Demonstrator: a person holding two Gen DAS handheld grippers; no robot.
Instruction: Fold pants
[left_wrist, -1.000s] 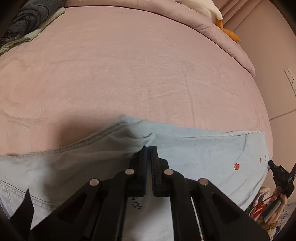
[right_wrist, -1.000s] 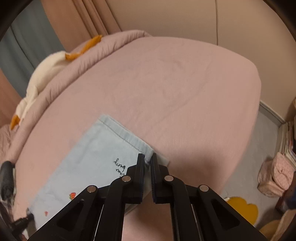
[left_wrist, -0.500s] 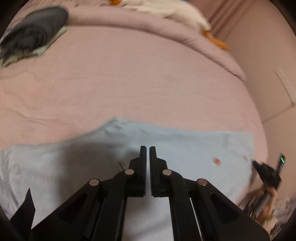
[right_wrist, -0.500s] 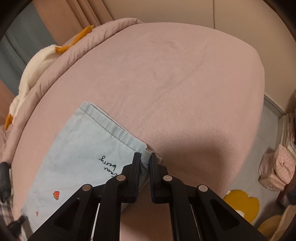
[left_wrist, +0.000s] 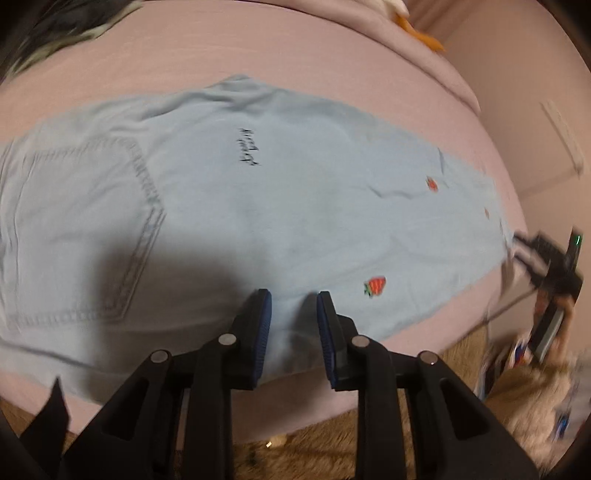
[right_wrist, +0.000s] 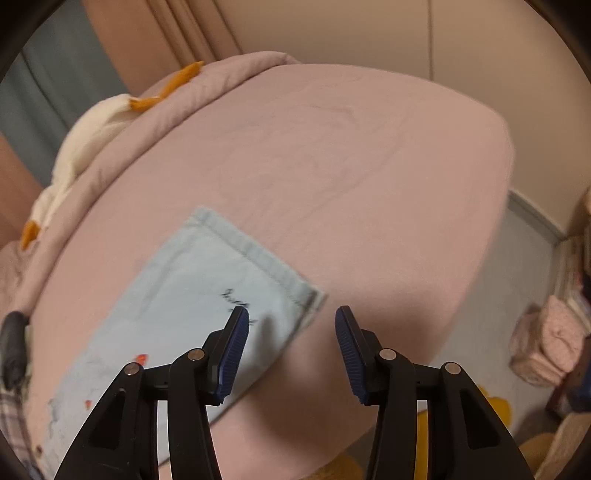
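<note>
Light blue denim pants (left_wrist: 258, 192) lie flat along the near edge of a pink bed (left_wrist: 295, 48), with a back pocket at the left, black script and small strawberry patches. My left gripper (left_wrist: 293, 317) is open and empty, above the pants' near edge. In the right wrist view the hem end of the pants (right_wrist: 207, 295) lies flat. My right gripper (right_wrist: 291, 332) is open and empty, above the hem corner.
A dark folded garment (left_wrist: 62, 26) lies at the bed's far left. A white and orange plush (right_wrist: 92, 125) rests by the rolled pink duvet (right_wrist: 207, 85). A brown rug (left_wrist: 443, 406) and a pink bag (right_wrist: 550, 343) are on the floor. The other gripper (left_wrist: 554, 273) shows at right.
Both grippers have opened and let go of the pants. The pants now lie flat, folded leg on leg. Both grippers have pulled back toward the bed's near edge.
</note>
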